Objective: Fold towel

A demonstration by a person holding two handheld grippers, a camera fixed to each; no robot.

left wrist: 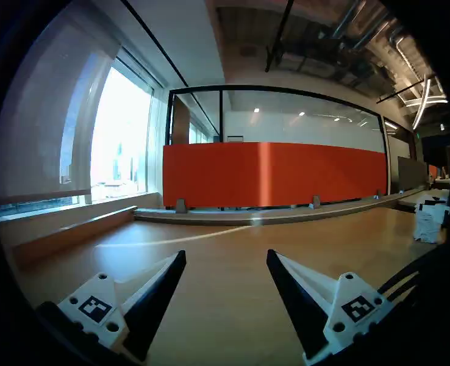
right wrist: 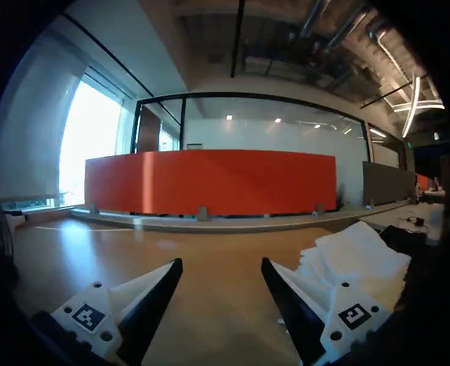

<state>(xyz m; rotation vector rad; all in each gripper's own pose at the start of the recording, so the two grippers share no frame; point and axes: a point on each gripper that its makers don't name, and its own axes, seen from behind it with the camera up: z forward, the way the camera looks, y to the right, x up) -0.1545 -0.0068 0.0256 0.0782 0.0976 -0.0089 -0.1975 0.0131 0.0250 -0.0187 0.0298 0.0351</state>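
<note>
Right gripper view, towel beside parted claw

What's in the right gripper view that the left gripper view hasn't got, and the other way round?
Right gripper view: a white towel pile lies close beside the open right tongs. Left gripper view: a raised wooden ledge runs close by under the window, left of the open left tongs. Both: the wooden table, the orange partition, the bright window.

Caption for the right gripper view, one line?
Open right claw low over the wooden table, white towels piled beside it, orange partition behind.
</note>
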